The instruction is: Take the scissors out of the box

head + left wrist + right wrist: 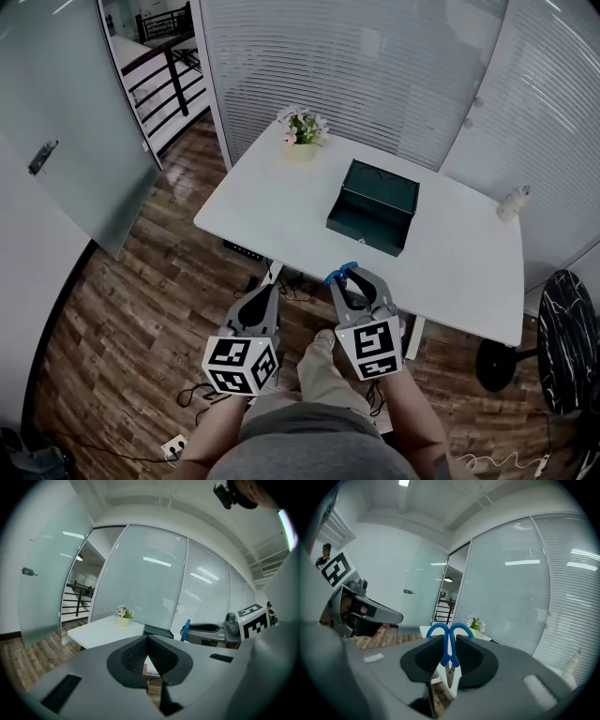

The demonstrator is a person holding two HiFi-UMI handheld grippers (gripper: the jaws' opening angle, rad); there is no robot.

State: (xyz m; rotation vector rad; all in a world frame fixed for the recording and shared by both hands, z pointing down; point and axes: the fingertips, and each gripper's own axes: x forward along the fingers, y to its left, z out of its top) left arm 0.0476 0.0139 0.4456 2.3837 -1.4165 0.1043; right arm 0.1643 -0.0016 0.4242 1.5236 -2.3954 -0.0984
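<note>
Blue-handled scissors (449,645) stick up between the jaws of my right gripper (449,649), which is shut on them; the blades hang down between the pads. In the head view that gripper (354,278) is held off the near edge of the white table (281,202), with the scissors' blue handles (342,272) at its tip. The dark green box (373,206) stands open on the table, well beyond both grippers. My left gripper (259,302) hangs left of the right one above the wooden floor, its jaws shut with nothing between them (146,641).
A small pot of flowers (302,129) sits at the table's far left corner and a small white bottle (513,202) at its far right. A glass wall with blinds runs behind. A black round stool (568,345) stands at right. Cables lie on the floor.
</note>
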